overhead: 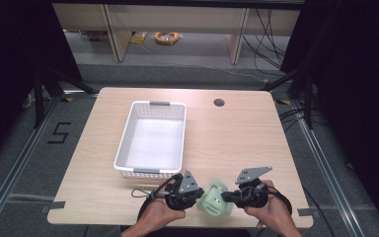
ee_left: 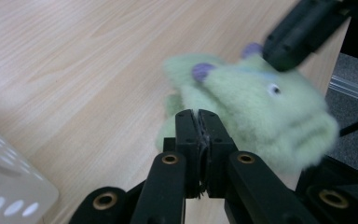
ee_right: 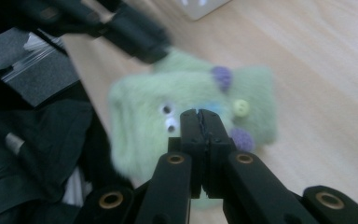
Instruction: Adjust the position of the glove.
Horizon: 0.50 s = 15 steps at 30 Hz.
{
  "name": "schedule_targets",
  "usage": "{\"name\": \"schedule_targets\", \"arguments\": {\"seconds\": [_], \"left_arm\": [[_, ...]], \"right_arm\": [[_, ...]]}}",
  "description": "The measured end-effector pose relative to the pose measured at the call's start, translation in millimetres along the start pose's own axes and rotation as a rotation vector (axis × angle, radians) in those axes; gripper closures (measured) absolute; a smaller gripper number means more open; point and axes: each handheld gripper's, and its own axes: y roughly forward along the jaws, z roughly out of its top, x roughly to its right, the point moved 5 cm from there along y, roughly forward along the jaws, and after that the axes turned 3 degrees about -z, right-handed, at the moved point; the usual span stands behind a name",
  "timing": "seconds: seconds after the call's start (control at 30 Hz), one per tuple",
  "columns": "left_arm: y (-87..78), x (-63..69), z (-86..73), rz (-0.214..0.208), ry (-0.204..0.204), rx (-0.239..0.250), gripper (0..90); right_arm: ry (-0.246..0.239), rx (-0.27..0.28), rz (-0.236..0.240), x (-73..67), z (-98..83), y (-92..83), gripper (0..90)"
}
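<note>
Green plush toy (overhead: pixel 215 198) sits at the bottom centre of the high view, between your left gripper (overhead: pixel 196 194) and right gripper (overhead: pixel 225 196). Both grippers' jaws are pressed together, seemingly pinching its fur, though blur hides the contact. A white basket (overhead: pixel 126 131) stands above it, mid-frame.

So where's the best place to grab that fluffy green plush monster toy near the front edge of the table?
Take the fluffy green plush monster toy by its soft outer edges, one gripper from each side, as the left gripper and right gripper do now. It lies low and floppy on the wooden table, so pinching loose fur should hold better than squeezing the whole body.
</note>
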Motion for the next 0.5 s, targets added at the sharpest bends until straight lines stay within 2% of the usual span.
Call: {"name": "schedule_targets", "arguments": {"seconds": [0.07, 0.1, 0.13, 0.17, 0.2, 0.23, 0.27, 0.3, 0.4, 0.5], "left_arm": [[3.9, -3.5, 1.8, -0.006, 0.006, -0.008, 87.1], [6.9, -2.5, 3.7, -0.026, -0.017, 0.007, 87.0], [7.7, -1.1, 4.0, -0.019, -0.052, -0.003, 86.9], [9.0, -1.8, 5.0, -0.017, -0.052, -0.007, 86.7], [13.2, -5.6, 8.0, -0.027, -0.013, 0.003, 86.6], [14.0, -7.8, 8.4, -0.007, -0.004, -0.005, 86.2], [16.8, -9.6, 8.3, -0.004, -0.007, -0.010, 86.0], [18.8, -10.2, 7.9, -0.013, -0.005, -0.015, 85.4], [24.5, -13.5, 4.6, -0.032, -0.007, -0.027, 83.6], [25.9, -16.2, 0.7, -0.044, -0.072, -0.029, 75.6]], "right_arm": [[-0.007, 0.013, -0.005, -7.7, -1.8, -1.9, 90.0], [0.012, 0.010, 0.010, -13.7, -3.0, -2.0, 90.0], [-0.001, 0.017, 0.008, -15.1, -3.3, -1.9, 90.0], [0.008, 0.013, 0.016, -18.4, -4.0, -1.0, 90.0], [0.005, 0.006, 0.018, -18.9, -4.7, 0.1, 90.0], [0.013, 0.007, 0.013, -18.0, -5.2, 2.5, 90.0], [0.004, 0.013, 0.012, -16.3, -5.3, 5.1, 90.0], [0.032, -0.001, 0.023, -15.5, -6.8, 8.9, 90.0], [0.046, 0.001, 0.027, -13.0, -8.2, 18.2, 89.7], [0.059, -0.002, 0.034, -12.4, -7.6, 21.5, 85.9]]}}
